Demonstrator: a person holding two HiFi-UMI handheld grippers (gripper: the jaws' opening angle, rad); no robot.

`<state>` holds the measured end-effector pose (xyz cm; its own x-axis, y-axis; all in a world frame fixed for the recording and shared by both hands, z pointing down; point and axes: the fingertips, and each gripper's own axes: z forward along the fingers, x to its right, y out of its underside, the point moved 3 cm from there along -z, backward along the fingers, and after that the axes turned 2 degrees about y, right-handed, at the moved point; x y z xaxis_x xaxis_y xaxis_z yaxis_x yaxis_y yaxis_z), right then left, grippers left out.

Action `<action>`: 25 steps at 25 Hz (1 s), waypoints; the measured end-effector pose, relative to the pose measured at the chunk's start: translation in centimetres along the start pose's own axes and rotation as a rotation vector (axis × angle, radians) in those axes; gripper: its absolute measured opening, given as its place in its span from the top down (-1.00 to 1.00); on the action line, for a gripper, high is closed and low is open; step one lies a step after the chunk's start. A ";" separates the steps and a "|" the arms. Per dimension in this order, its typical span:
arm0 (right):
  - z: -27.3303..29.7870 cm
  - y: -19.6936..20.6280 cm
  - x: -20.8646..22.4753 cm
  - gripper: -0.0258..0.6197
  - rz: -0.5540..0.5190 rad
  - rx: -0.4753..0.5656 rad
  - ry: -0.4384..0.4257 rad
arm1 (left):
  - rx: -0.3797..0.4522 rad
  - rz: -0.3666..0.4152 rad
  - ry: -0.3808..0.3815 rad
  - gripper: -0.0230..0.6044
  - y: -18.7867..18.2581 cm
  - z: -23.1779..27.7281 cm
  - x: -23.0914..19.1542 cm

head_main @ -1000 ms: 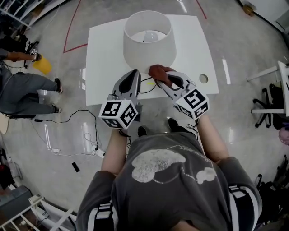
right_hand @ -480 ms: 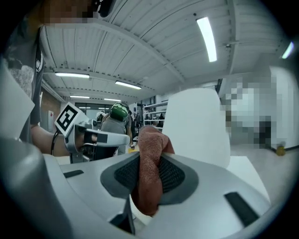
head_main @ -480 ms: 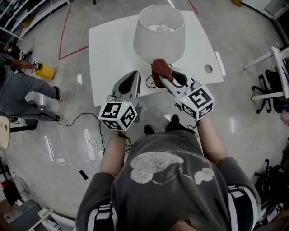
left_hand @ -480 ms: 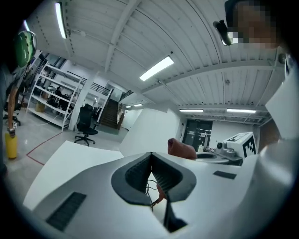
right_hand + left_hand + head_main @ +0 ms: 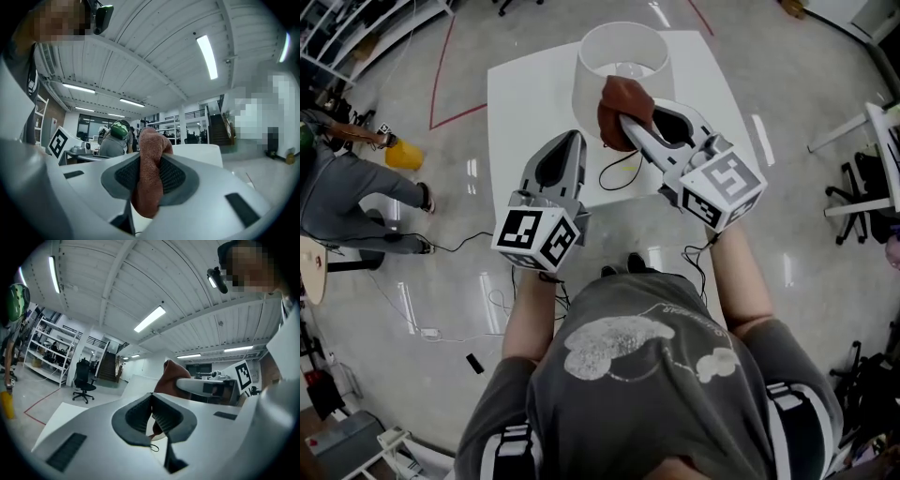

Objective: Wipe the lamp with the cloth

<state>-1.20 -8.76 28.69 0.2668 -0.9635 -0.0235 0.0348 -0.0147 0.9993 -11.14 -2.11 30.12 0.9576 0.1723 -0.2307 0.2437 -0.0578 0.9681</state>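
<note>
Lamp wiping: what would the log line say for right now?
right gripper: shut on cloth | cloth: at lamp's near side | left gripper: shut, empty

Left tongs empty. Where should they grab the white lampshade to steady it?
Probably the open top rim of the white tapered lampshade, from above on its left: the thin wall fits between jaws, and the rust-brown cloth in the right tongs occupies the near side.

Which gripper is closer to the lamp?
The right. The right gripper holds the brown cloth up at the near side of the lamp. The left gripper is shut and empty, further back toward the person, apart from the lamp.
</note>
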 end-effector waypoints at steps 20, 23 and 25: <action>5.0 7.3 -2.8 0.63 0.126 -0.133 0.064 | -0.146 -0.087 0.054 0.90 4.3 1.4 -7.8; 5.4 8.8 -3.2 0.64 0.159 -0.159 0.132 | -0.180 -0.103 0.100 0.90 5.3 1.4 -9.0; 5.7 9.7 -3.3 0.63 0.173 -0.174 0.167 | -0.189 -0.114 0.121 0.90 5.7 1.5 -9.8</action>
<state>-7.26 -7.21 38.65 0.4371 -0.8902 0.1282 0.1355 0.2061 0.9691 -18.97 -5.58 37.73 0.8973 0.2848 -0.3374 0.3053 0.1517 0.9401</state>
